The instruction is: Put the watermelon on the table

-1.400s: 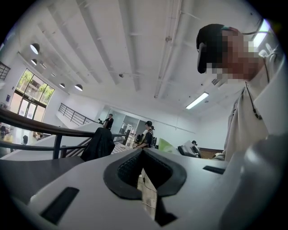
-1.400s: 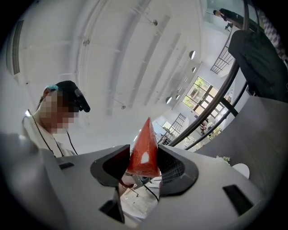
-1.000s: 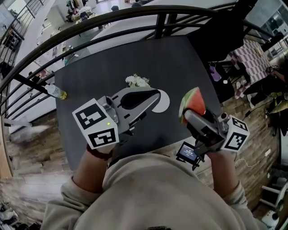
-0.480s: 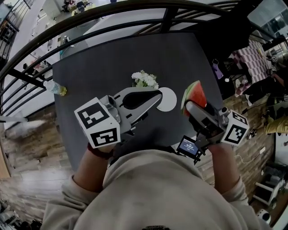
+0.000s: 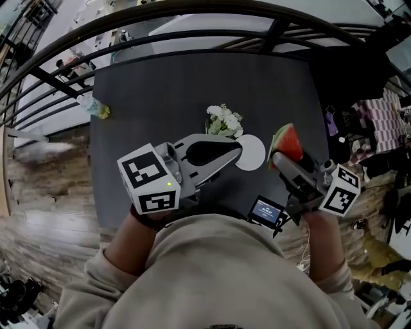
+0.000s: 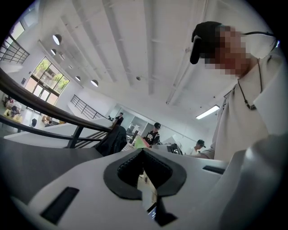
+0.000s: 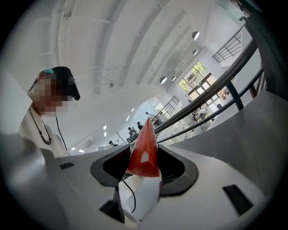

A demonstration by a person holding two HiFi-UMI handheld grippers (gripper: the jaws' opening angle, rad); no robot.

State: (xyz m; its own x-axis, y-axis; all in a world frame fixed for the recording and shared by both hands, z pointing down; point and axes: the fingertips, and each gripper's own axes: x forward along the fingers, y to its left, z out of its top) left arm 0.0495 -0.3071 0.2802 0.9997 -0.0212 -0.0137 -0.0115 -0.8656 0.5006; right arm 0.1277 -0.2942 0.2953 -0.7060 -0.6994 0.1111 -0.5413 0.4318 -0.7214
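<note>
Watermelon, a red wedge with a green rind, sits right of centre in the head view. It is clamped in the right gripper over the right part of the dark grey table. Whether the slice touches the tabletop cannot be told. In the right gripper view the two fingers press on the lower sides of the wedge. Its red point rises above them, and a small pale patch shows on the flesh.

Just left of the slice lies a flat white disc. The tip of the left gripper reaches the left edge of this disc. In the left gripper view its fingers meet at their tips with nothing between them, leaving only the hollow between the dark pads.

A small bunch of white flowers stands just above the left gripper's tip. A plastic bottle lies at the table's upper left corner, well apart from everything else.

A small lit screen hangs at the table's near edge, between the person's two hands. A black railing curves across the top of the frame behind the table.
</note>
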